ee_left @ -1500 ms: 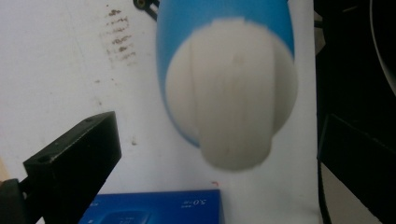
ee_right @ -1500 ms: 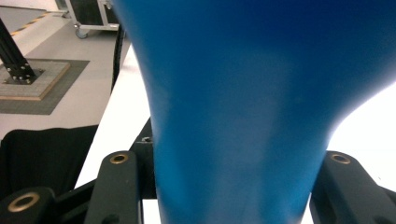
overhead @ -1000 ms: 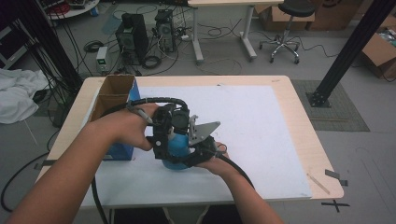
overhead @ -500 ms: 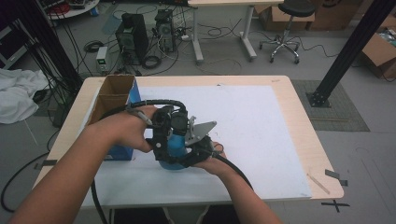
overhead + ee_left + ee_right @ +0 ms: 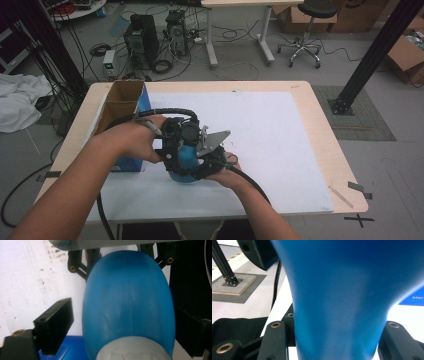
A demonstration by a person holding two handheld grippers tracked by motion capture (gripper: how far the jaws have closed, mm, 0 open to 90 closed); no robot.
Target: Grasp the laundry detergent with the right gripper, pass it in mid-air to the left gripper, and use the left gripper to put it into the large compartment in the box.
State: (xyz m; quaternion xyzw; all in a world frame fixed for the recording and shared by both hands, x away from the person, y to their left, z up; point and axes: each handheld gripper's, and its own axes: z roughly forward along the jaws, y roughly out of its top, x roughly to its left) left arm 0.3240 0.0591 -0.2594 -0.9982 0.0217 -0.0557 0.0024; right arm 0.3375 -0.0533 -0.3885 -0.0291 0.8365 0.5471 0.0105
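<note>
A blue bottle-shaped object (image 5: 184, 161) is held between the two grippers, its narrow end clamped by the right gripper (image 5: 339, 340) and its long axis running forward, while the left gripper (image 5: 120, 322), jaws apart, straddles its rounded body.

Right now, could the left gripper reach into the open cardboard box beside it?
Probably yes: the box stands open just beside the left gripper, nothing between. But its jaws flank the blue bottle, so it would have to let that go first.

Open cardboard box (image 5: 122, 102) blocks left; white mat (image 5: 280, 135) free right
</note>
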